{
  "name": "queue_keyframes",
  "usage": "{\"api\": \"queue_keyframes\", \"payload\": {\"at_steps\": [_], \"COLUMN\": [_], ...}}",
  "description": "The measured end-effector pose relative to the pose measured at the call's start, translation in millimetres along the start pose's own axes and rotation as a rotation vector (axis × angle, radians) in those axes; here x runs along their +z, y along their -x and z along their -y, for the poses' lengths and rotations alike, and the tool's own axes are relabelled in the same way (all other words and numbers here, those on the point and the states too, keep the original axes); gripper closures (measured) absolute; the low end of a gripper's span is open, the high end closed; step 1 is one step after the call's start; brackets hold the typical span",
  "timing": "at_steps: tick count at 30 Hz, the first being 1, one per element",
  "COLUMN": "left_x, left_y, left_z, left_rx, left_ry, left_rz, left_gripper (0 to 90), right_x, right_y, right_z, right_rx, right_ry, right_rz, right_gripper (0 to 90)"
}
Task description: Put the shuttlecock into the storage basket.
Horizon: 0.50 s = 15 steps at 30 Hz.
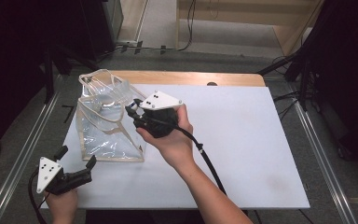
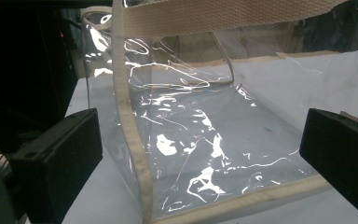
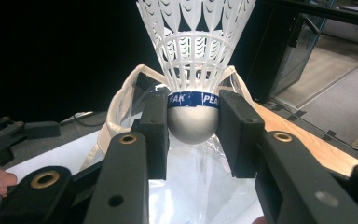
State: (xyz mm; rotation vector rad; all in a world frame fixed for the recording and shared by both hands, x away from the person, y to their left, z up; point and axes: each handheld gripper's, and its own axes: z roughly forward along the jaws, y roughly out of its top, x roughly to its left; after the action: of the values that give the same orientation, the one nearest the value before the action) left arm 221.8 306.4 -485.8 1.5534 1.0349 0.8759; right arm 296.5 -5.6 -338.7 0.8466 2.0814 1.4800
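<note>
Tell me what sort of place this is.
Probably a lab or workshop set up for recording: a white board on a wooden table, metal rails alongside, cables across the grey floor.

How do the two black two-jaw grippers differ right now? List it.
The right gripper is shut on the grey cork of a white plastic shuttlecock; the left gripper stands open with nothing pressed between its jaws. The right gripper is up at the top of the clear plastic bag with beige trim; the left gripper sits low beside the bag's bottom corner. Both carry grey three-cornered plates.
</note>
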Motion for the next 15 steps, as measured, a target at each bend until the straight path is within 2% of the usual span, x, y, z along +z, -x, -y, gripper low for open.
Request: {"api": "queue_keyframes", "payload": {"at_steps": [15], "left_x": [0.0], "left_y": [-0.2], "left_z": [0.0], "left_rx": [0.001], "left_ry": [0.000], "left_rz": [0.000], "left_gripper": [0.0], "right_x": [6.3], "right_y": [-5.9], "right_z": [-7.3], "right_rx": [-0.005], "right_ry": [0.002], "right_rz": [-0.022], "right_gripper": [62.6]}}
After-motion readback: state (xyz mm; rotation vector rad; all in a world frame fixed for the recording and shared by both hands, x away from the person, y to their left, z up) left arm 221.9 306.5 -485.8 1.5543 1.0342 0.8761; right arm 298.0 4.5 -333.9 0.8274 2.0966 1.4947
